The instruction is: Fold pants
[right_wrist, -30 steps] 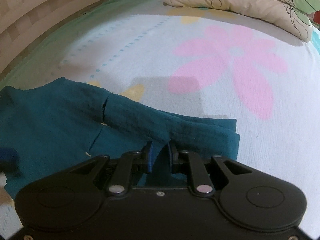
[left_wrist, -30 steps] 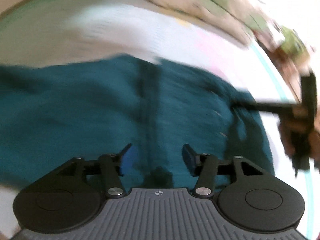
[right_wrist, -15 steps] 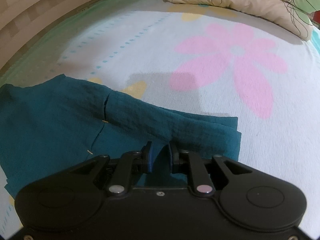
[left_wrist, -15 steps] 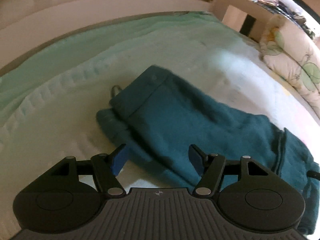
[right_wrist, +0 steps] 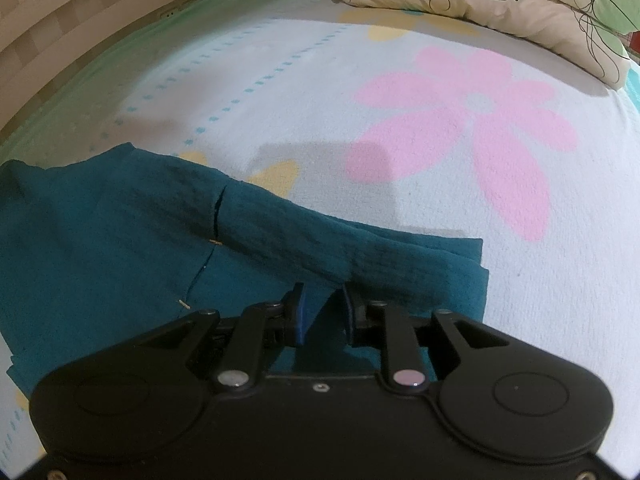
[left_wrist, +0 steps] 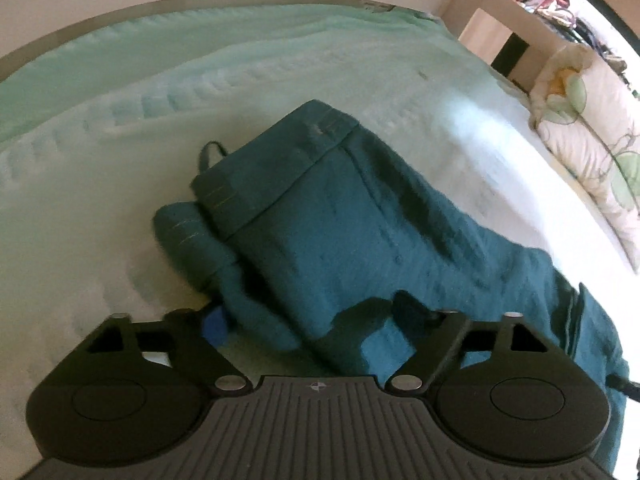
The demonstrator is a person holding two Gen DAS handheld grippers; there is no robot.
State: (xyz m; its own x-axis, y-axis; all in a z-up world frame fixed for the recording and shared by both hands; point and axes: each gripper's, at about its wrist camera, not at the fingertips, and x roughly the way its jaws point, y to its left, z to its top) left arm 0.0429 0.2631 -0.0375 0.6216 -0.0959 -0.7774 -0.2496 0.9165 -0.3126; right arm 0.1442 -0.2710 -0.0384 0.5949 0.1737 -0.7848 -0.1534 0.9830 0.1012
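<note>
The left gripper [left_wrist: 308, 322] is opening its jaws wide, and a fold of the teal pants [left_wrist: 360, 232] is lying between the fingers without being pressed by either. The right gripper [right_wrist: 323, 308] is also opening, its blue pads standing a little apart with a ridge of the same cloth between them; whether they are gripping it cannot be told. The pants are lying crumpled on the bedspread [right_wrist: 280, 92], the fabric looking soft and crinkled, with yellow stitching on the waistband [left_wrist: 272, 168] and a small loop sticking out beside it. A long raised fold is running across the cloth toward the pink flower print [right_wrist: 472, 128], and pillows [right_wrist: 520, 8] are resting well beyond
</note>
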